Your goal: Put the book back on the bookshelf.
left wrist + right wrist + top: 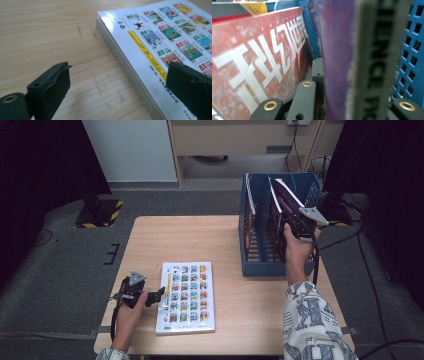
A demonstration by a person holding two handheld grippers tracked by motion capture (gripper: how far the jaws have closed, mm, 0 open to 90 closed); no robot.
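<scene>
Purple book (pixel 289 200) clamped in right hand-held gripper (pixel 303 226), above wooden table (pixel 150 245), grey carpet.

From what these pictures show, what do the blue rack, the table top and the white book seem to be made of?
The blue rack looks like moulded plastic: its wall is a grid of square holes with an even matte colour. The table top seems wood or wood-look laminate, with pale grain lines. The white book is paper with a glossy printed cover, since light glares on its corner.

Left black two-jaw claw (pixel 159 296): low over the pale wooden table (pixel 150 240), jaws parted, forearm entering from the near edge. Right black claw (pixel 295 227): raised above the table's far right, clamped on a purple-covered book (pixel 286 202), patterned sleeve (pixel 312 325).
</scene>
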